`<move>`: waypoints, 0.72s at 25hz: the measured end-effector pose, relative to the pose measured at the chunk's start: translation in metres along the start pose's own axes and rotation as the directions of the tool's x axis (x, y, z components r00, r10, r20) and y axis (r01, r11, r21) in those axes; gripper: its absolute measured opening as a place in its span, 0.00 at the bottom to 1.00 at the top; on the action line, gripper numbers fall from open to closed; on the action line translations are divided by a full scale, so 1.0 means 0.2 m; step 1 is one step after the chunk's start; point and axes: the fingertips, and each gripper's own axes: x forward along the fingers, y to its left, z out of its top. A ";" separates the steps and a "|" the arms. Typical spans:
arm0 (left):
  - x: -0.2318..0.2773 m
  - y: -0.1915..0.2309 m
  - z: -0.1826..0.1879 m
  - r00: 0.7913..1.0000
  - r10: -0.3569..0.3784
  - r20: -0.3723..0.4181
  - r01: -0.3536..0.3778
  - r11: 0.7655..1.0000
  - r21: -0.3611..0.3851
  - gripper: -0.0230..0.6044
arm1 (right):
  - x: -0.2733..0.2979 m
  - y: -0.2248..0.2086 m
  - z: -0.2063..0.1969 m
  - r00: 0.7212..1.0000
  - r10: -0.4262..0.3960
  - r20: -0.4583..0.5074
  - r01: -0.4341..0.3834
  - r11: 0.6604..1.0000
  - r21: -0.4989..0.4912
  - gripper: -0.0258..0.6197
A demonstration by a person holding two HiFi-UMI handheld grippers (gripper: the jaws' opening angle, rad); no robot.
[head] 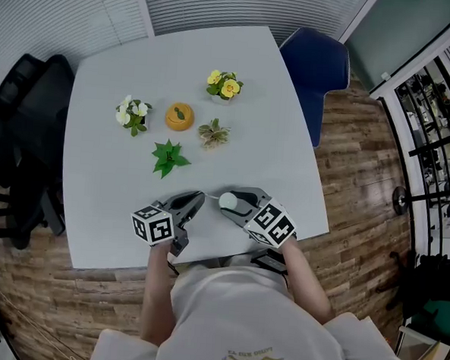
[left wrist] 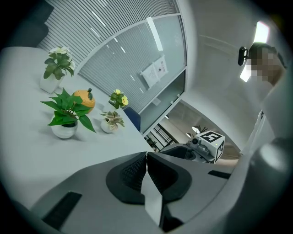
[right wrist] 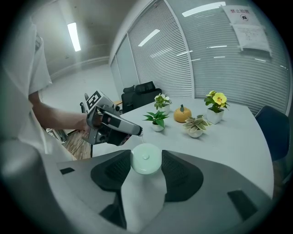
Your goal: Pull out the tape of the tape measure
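Head view, right tongs (head: 226, 202) clasp tape measure (head: 229, 200)

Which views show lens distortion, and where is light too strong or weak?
Head view: table edges bow outward, light even. Left gripper view: dark round border, ceiling lamp blown out. Right gripper view: blinds curve, tape measure sharp, corners dark.

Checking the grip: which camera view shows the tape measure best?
The right gripper view: the tape measure sits large, gripped between the right gripper's jaws. The head view shows it small; the left gripper view does not show its case.
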 end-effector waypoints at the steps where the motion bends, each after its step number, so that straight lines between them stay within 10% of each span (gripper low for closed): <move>1: 0.00 0.00 0.00 1.000 0.003 0.001 -0.003 1.000 -0.001 0.05 | 0.00 0.00 0.00 1.000 0.001 -0.002 -0.001 1.000 0.000 0.39; 18: -0.09 0.08 0.00 0.998 0.065 0.014 -0.065 0.998 0.002 0.05 | 0.02 0.01 -0.04 0.999 0.007 -0.034 -0.007 1.000 0.005 0.39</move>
